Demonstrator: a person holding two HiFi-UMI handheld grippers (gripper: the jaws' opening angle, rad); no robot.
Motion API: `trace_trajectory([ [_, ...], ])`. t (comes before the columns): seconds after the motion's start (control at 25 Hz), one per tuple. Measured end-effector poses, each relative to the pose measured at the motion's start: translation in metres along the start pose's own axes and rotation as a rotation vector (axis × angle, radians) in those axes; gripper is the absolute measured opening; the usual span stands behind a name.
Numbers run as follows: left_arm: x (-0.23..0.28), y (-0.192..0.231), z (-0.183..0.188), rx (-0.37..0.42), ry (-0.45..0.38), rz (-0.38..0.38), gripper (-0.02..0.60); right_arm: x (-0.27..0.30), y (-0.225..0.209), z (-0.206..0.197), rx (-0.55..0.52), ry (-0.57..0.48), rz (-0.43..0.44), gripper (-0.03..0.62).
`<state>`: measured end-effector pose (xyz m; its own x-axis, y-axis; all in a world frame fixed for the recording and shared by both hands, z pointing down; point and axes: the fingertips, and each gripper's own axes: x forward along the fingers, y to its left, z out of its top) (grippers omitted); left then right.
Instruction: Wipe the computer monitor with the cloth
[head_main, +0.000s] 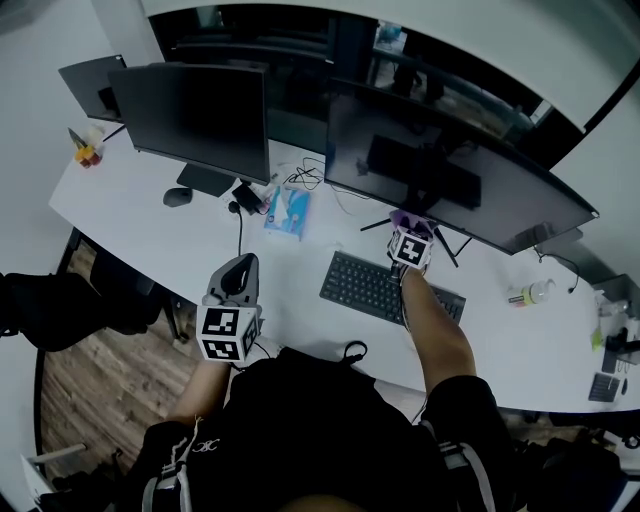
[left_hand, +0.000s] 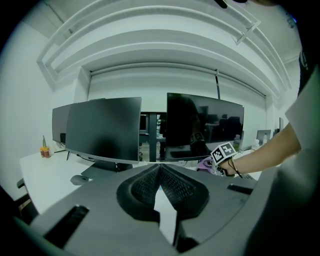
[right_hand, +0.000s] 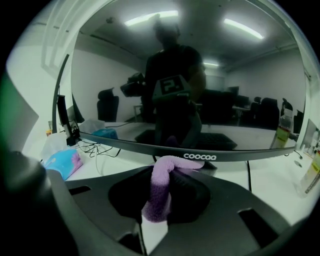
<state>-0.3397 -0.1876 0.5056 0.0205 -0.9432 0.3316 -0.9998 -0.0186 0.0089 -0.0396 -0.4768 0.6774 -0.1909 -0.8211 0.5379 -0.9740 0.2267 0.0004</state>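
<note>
Nearest the head camera was the person's dark shirt (head_main: 300, 420). Just ahead of it the left gripper (head_main: 238, 280) hung low over the desk (head_main: 130, 200) edge with its jaws pressed together on nothing, probably parked there to keep clear of the work. The right gripper (head_main: 412, 240) reached out over the keyboard (head_main: 375, 288) to the lower edge of the wide monitor (head_main: 450, 170). Its jaws were clamped on a purple cloth (right_hand: 159, 190), whose free end stuck forward and bent over at the bottom bezel, beside the brand lettering. That grip left cloth ahead of the jaws, likely so that fabric rather than plastic met the screen. With the cloth at the bottom rim and the whole dark panel above it, wiping looked barely begun. A second monitor (head_main: 195, 115) stood well apart to the left.
</note>
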Motion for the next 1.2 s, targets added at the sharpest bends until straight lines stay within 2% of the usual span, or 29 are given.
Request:
trace_trajectory([
  [0.16, 0.003, 0.009, -0.003, -0.006, 0.004, 0.002, 0.014, 0.01, 0.029, 0.001, -0.022, -0.015, 0.06, 0.097],
  [0.48, 0.004, 0.028, -0.007, -0.027, 0.003, 0.025, 0.014, 0.01, 0.058, 0.006, -0.028, -0.007, 0.059, 0.1],
  [0.8, 0.006, 0.038, -0.012, -0.057, 0.006, 0.032, 0.014, 0.008, 0.108, 0.017, -0.087, -0.028, 0.17, 0.101],
  [1.2, 0.008, 0.072, -0.024, -0.109, 0.02, 0.06, 0.014, 0.019, 0.187, 0.026, -0.164, -0.044, 0.267, 0.101],
])
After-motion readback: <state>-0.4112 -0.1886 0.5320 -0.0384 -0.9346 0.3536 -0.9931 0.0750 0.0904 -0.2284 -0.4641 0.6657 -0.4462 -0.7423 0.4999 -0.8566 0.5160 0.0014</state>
